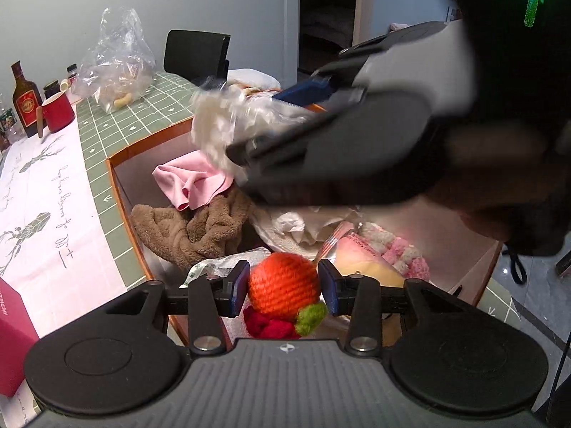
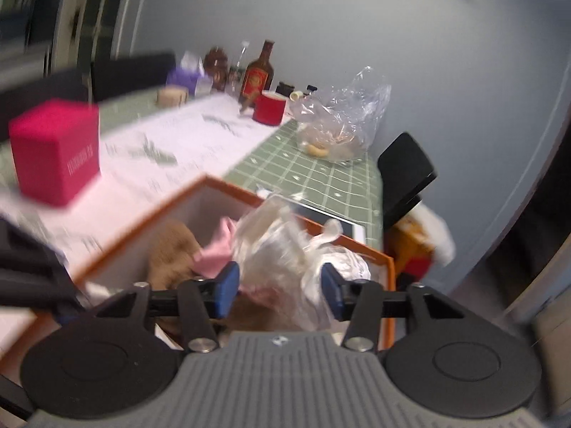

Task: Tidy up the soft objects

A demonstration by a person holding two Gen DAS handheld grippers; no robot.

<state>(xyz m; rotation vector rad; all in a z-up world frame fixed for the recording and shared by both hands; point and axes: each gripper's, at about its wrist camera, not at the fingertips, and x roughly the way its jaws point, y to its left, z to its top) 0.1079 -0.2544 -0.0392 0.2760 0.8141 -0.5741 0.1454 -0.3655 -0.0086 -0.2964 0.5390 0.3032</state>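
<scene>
Over the orange-rimmed box, the left gripper is angling downward, fingers clamping an orange crocheted ball; a brown towel and pink cloth are lying inside. From the right wrist, the right gripper is standing spread around a crumpled plastic bag above that box.

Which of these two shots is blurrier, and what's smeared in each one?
Right wrist view is blurrier: the pink box, table runner and left background streak, though the red mug stays readable. Left wrist view is mostly sharp; only the right gripper and its crumpled plastic bag smear. Both bend straight edges, fisheye style.
</scene>
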